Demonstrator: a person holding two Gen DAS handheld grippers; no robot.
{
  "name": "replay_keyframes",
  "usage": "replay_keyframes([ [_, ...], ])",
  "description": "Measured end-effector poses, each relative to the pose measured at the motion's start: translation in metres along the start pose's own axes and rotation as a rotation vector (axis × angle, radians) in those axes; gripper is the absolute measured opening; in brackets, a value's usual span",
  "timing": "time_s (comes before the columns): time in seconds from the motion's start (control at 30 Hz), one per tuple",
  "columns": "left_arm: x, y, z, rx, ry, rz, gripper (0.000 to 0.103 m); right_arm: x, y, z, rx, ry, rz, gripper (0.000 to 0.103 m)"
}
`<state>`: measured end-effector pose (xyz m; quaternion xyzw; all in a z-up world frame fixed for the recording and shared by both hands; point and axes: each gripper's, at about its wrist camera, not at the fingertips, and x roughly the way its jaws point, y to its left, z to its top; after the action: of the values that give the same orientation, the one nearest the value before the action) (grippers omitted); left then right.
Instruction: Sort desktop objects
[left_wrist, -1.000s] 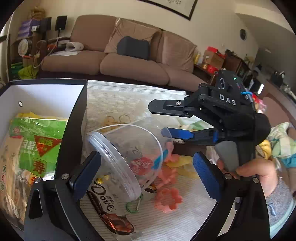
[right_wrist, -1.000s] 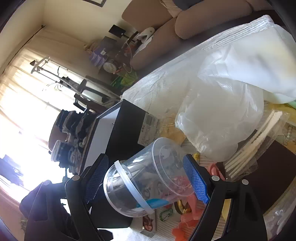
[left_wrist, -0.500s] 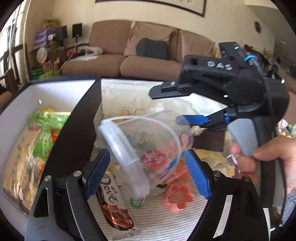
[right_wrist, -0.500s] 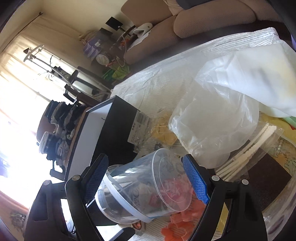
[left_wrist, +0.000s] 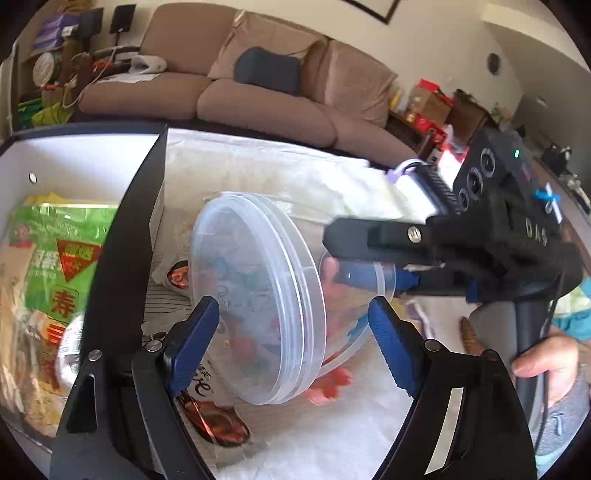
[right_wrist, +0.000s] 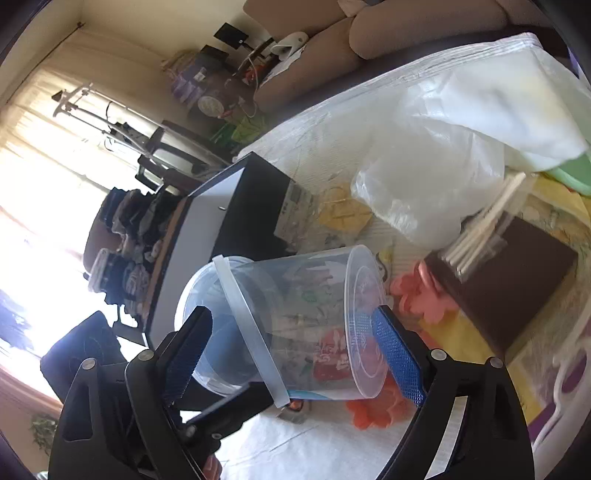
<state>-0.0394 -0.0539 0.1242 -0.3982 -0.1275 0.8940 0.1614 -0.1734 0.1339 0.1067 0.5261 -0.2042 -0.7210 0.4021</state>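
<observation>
Clear tub held tilted over the cluttered worktop

The lidded clear tub (left_wrist: 258, 302) sits mid-frame between both grippers. The left gripper (left_wrist: 291, 343) has jaws spread beside the lid; whether they press it I cannot tell. The right gripper (right_wrist: 291, 354) has jaws opening, its blue pad at the tub's base. A black box (left_wrist: 122, 258) stands at left.

My table (right_wrist: 325, 454) wore a white ribbed cloth (left_wrist: 332, 443) — on it lay a black box (right_wrist: 255, 206), pink flower shapes (right_wrist: 417, 295), a chocolate wrapper (left_wrist: 218, 421) and a plastic bag (right_wrist: 424, 192).
</observation>
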Motion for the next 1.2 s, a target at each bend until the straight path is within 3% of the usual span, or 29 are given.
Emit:
replay_keyframes([
  [0.13,-0.038,-0.009,-0.011,0.066,0.065,-0.019,0.081,-0.027,0.007,-0.042,0.100,0.014,0.081,0.093],
  [0.27,-0.069,-0.035,-0.044,0.183,0.156,-0.010,0.081,-0.036,-0.003,-0.110,0.258,0.046,0.175,0.096],
  [0.4,-0.066,-0.054,-0.090,0.241,0.293,0.024,0.081,-0.028,-0.023,-0.176,0.420,0.071,0.208,0.098],
  [0.43,-0.063,-0.056,-0.101,0.253,0.321,0.038,0.086,-0.025,-0.028,-0.190,0.446,0.081,0.190,0.099],
  [0.5,-0.064,-0.067,-0.113,0.298,0.308,0.068,0.085,-0.025,-0.033,-0.212,0.477,0.084,0.211,0.098],
  [0.67,-0.068,-0.117,-0.129,0.474,0.308,0.138,0.086,-0.069,-0.029,-0.239,0.471,0.021,0.106,0.099],
  [0.8,-0.071,-0.156,-0.141,0.564,0.302,0.103,0.088,-0.122,-0.029,-0.256,0.409,-0.044,-0.044,0.100],
  [0.87,-0.075,-0.169,-0.146,0.562,0.319,0.036,0.088,-0.147,-0.034,-0.266,0.400,-0.085,-0.048,0.100],
  [1.03,-0.097,-0.174,-0.145,0.495,0.309,-0.037,0.088,-0.191,-0.034,-0.282,0.381,-0.154,-0.070,0.100],
  [1.13,-0.127,-0.143,-0.130,0.347,0.260,-0.124,0.090,-0.202,-0.023,-0.286,0.338,-0.187,-0.086,0.100],
  [1.2,-0.139,-0.111,-0.118,0.233,0.221,-0.135,0.092,-0.204,-0.012,-0.291,0.289,-0.207,-0.104,0.100],
])
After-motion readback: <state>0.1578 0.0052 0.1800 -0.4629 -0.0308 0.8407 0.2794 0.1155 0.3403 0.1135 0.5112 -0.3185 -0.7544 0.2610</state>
